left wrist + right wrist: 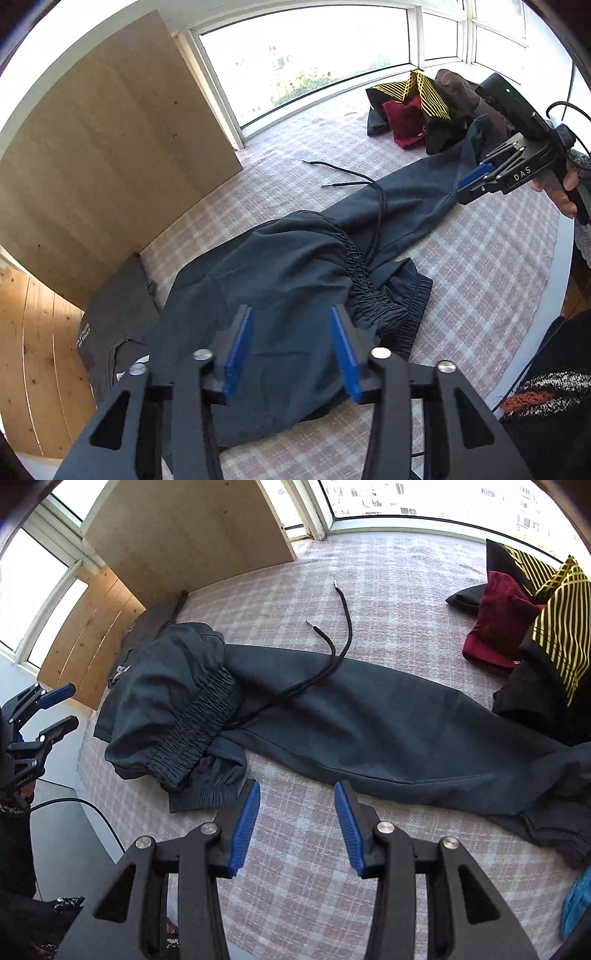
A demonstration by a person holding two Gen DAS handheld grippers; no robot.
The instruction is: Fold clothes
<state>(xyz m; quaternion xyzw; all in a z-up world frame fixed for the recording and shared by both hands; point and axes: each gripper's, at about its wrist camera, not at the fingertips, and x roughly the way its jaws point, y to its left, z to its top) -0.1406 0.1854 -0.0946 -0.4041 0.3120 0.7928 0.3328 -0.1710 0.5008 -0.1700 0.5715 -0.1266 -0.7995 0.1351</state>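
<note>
Here the dark navy trousers (369,716) lie stretched across the pink-checked tabletop (295,849), their gathered elastic waistband (199,723) bunched up at one end and a black drawstring (332,657) trailing loose over the cloth. The left gripper (291,347) hangs over the bunched waist end with its blue-padded fingers (238,350) spread apart and nothing between them; the trouser fabric fills the gap beneath them, though whether they touch it cannot be told. The right gripper (295,823) is likewise spread wide, its fingers (243,823) over bare checked cloth just short of the trouser leg's near edge, with the waistband ahead and to the left of them. Left of the left fingers a folded dark grey shirt (118,317) lies against a plywood board (110,147). Far beyond the right fingers, to the right, sits a heap of clothes (535,627) in maroon, black and yellow stripes.
</note>
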